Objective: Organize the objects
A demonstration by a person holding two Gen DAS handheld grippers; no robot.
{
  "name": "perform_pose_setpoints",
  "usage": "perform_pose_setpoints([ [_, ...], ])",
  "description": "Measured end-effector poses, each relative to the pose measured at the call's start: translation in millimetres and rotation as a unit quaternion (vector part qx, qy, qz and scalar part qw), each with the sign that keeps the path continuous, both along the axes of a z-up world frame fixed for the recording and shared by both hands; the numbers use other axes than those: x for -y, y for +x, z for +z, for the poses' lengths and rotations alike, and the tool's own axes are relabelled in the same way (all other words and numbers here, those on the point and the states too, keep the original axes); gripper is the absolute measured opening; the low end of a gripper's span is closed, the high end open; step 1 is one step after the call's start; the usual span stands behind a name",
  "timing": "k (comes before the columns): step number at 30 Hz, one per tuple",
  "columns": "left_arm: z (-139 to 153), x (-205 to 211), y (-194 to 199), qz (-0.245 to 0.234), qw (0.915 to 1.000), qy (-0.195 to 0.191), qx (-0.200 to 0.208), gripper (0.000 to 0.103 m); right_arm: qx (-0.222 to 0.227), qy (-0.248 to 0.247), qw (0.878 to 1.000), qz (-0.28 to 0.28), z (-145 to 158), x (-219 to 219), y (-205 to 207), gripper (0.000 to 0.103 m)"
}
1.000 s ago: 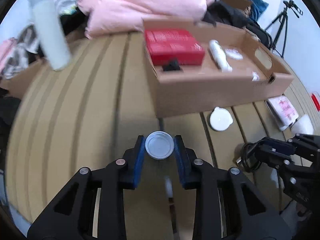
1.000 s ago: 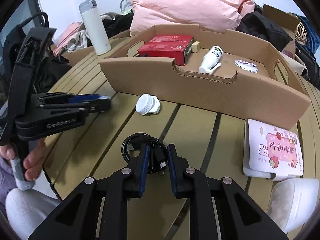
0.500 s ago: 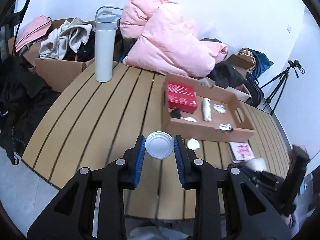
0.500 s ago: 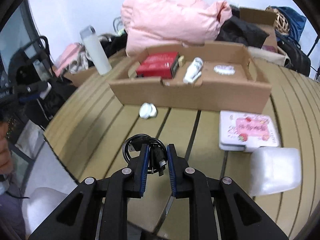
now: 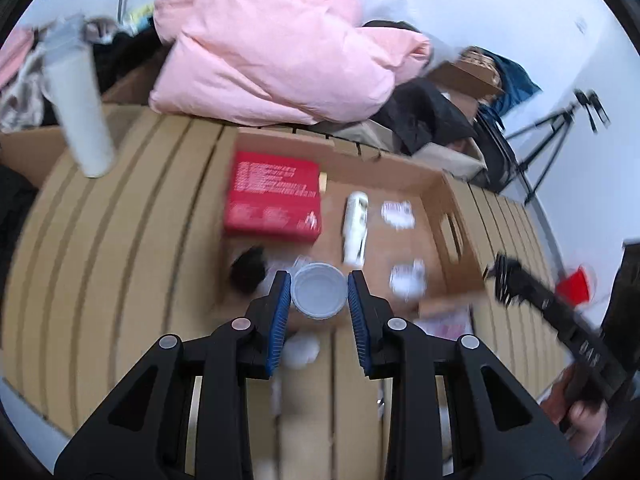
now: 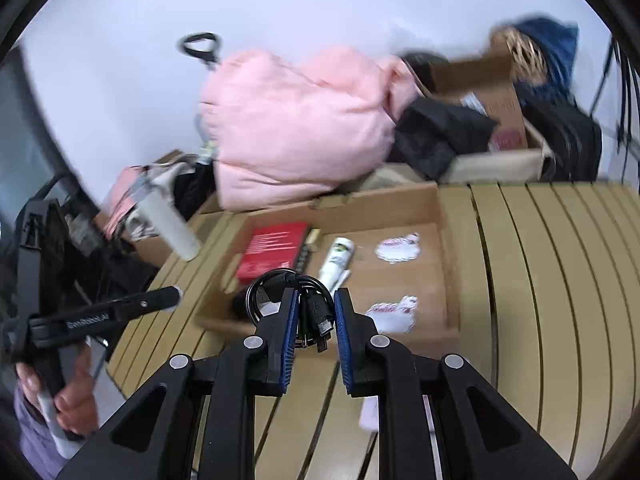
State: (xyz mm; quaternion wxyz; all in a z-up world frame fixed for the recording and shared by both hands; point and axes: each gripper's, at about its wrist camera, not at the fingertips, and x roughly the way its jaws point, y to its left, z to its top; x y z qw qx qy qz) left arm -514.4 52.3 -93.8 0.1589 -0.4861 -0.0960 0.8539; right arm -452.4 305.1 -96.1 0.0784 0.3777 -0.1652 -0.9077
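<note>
Motion blur smears the print on the red box (image 5: 273,200) and the white bottle (image 5: 355,229) in the left wrist view; neither label is legible. A dark object (image 5: 248,270) at the cardboard tray's (image 5: 452,216) near left corner cannot be identified. The right gripper's fingers (image 6: 286,322) hide part of the coiled black cable (image 6: 298,300).

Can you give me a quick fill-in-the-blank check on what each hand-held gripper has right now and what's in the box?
1. The left hand-held gripper is shut on a round, pale ____.
2. The right hand-held gripper is shut on a coiled black ____.
3. The flat packet lying inside the cardboard box is coloured ____.
4. The white bottle in the box lies on its ____.

Missing words: lid; cable; red; side
</note>
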Motion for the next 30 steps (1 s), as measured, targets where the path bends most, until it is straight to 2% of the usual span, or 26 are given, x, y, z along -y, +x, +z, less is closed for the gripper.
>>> perform_pose_setpoints([
  [2, -14, -16, -31, 0.002, 0.9999, 0.003, 0.013, 0.026, 0.012, -0.007, 1.0, -0.009, -10, -11, -23, 0.02],
  [5, -40, -33, -63, 0.017, 0.9995, -0.012, 0.026, 0.025, 0.052, -0.038, 0.998, -0.018, -35, -25, -65, 0.02],
  [7, -59, -46, -77, 0.001, 0.9992, -0.004, 0.04, 0.026, 0.081, -0.052, 0.995, -0.021, -52, -30, -94, 0.02],
  [8, -64, -51, -82, -0.007, 0.9989, 0.0, 0.046, 0.026, 0.094, -0.048, 0.994, -0.024, -61, -31, -108, 0.02],
  [10, -72, -63, -90, 0.012, 0.9987, 0.007, 0.049, 0.025, 0.108, -0.037, 0.993, -0.03, -74, -30, -130, 0.02],
  [12, -73, -74, -92, -0.002, 0.9993, 0.007, 0.038, 0.035, 0.124, -0.018, 0.991, -0.036, -87, -25, -150, 0.02],
  [13, -72, -77, -91, -0.009, 0.9995, 0.006, 0.029, 0.048, 0.131, -0.012, 0.991, -0.038, -92, -23, -157, 0.02],
  [14, -70, -77, -89, -0.007, 0.9997, 0.008, 0.021, 0.053, 0.132, -0.006, 0.99, -0.04, -95, -21, -161, 0.021],
  [17, -56, -72, -84, -0.015, 0.9996, 0.023, -0.01, 0.055, 0.11, -0.002, 0.993, -0.048, -94, -24, -164, 0.021],
  [19, -48, -64, -81, -0.01, 0.9992, 0.034, -0.021, 0.061, 0.103, 0.0, 0.993, -0.063, -89, -28, -160, 0.024],
  [22, -41, -52, -73, 0.006, 0.9992, 0.025, -0.032, 0.064, 0.084, -0.014, 0.994, -0.07, -73, -29, -147, 0.027],
  [25, -31, -46, -59, 0.011, 0.9987, -0.015, -0.048, 0.064, 0.06, -0.015, 0.996, -0.069, -50, -27, -114, 0.039],
  [26, -28, -45, -54, 0.009, 0.998, -0.023, -0.058, 0.065, 0.049, -0.019, 0.996, -0.073, -43, -27, -97, 0.049],
  [27, -24, -44, -46, 0.007, 0.9971, -0.03, -0.07, 0.068, 0.04, -0.023, 0.996, -0.078, -38, -28, -78, 0.065],
  [29, -19, -40, -28, 0.006, 0.9951, -0.035, -0.093, 0.075, 0.027, -0.033, 0.995, -0.089, -33, -32, -48, 0.079],
  [30, -18, -39, -16, 0.0, 0.9936, -0.042, -0.105, 0.076, 0.021, -0.038, 0.994, -0.095, -32, -34, -33, 0.081],
])
